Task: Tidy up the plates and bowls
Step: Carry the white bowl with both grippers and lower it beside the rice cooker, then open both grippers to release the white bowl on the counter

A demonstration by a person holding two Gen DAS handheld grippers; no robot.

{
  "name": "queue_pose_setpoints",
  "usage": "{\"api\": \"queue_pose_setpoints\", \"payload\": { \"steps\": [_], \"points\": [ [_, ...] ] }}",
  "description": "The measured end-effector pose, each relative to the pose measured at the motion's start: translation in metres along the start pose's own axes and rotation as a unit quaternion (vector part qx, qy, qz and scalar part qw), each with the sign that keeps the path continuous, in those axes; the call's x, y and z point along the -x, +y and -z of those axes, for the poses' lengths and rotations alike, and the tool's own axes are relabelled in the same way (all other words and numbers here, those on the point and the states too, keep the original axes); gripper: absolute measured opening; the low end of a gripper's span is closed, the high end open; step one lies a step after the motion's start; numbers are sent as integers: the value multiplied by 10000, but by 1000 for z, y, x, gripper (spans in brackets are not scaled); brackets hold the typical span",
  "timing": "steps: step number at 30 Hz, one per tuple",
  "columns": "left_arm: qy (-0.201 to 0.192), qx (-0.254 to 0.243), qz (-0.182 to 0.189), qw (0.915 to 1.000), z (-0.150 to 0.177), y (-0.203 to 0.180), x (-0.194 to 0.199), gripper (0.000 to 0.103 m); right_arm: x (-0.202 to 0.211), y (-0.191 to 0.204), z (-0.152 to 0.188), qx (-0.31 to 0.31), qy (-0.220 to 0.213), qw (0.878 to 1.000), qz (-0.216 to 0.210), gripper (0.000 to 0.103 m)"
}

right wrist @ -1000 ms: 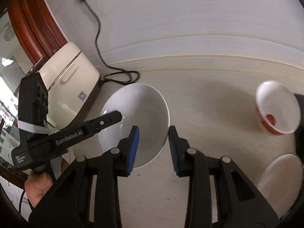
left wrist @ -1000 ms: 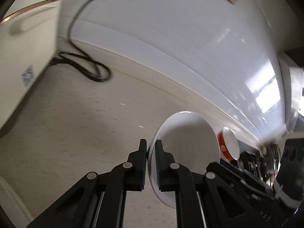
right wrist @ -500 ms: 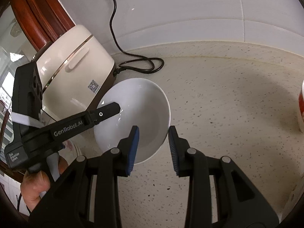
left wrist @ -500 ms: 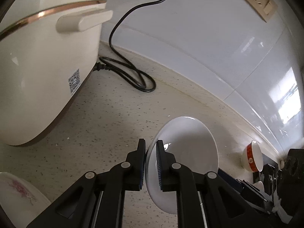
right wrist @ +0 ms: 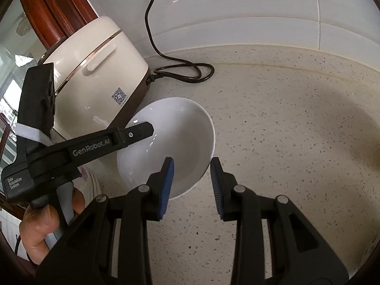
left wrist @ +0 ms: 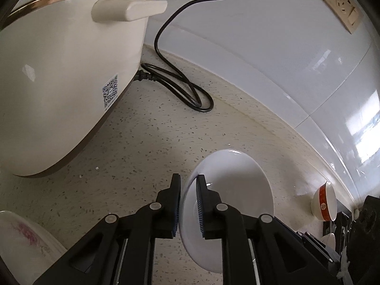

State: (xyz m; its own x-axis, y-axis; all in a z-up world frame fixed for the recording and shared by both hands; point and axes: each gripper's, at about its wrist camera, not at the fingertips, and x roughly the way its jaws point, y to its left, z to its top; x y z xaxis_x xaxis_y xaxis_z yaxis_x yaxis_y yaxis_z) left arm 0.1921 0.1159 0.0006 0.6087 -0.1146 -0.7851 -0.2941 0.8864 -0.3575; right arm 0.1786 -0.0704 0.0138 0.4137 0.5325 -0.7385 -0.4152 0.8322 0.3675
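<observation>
My left gripper [left wrist: 188, 190] is shut on the rim of a plain white bowl [left wrist: 235, 190], held tilted above the speckled counter. From the right wrist the same white bowl [right wrist: 175, 140] hangs beside the rice cooker, with the left gripper [right wrist: 142, 130] clamped on its left rim. My right gripper [right wrist: 192, 175] stands open just in front of the bowl, its fingers apart and holding nothing. A white plate with a pink flower print [left wrist: 26, 242] lies at the lower left. A red-and-white bowl [left wrist: 324, 201] stands far right near the wall.
A cream rice cooker [left wrist: 59, 71] fills the left side, its black power cord [left wrist: 185, 90] looped on the counter by the tiled wall. A wall socket [left wrist: 342, 2] sits high on the right. A person's hand [right wrist: 45, 216] grips the left tool. Speckled counter [right wrist: 296, 142] stretches right.
Both grippers have moved left toward the rice cooker, carrying the white bowl along. The red-and-white bowl has dropped out of the right wrist view. The flower plate has come into sight.
</observation>
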Motion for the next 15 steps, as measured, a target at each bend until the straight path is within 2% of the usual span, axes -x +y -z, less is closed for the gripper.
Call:
{"api": "queue_pose_setpoints", "payload": {
  "steps": [3,5,10,15],
  "points": [
    [28,84,-35,10000,-1,3,-1,15,-1,2,0,30,-7,10000,-40,36],
    [45,112,-77,9999,-2,4,-4,21,-1,3,0,49,-7,10000,-81,36],
    [-49,151,-184,9997,-2,4,-1,50,3,-2,-1,-25,-74,10000,18,37],
    [-292,114,-165,9994,-3,0,7,53,17,-19,-3,-299,-299,9991,71,63]
  ]
}}
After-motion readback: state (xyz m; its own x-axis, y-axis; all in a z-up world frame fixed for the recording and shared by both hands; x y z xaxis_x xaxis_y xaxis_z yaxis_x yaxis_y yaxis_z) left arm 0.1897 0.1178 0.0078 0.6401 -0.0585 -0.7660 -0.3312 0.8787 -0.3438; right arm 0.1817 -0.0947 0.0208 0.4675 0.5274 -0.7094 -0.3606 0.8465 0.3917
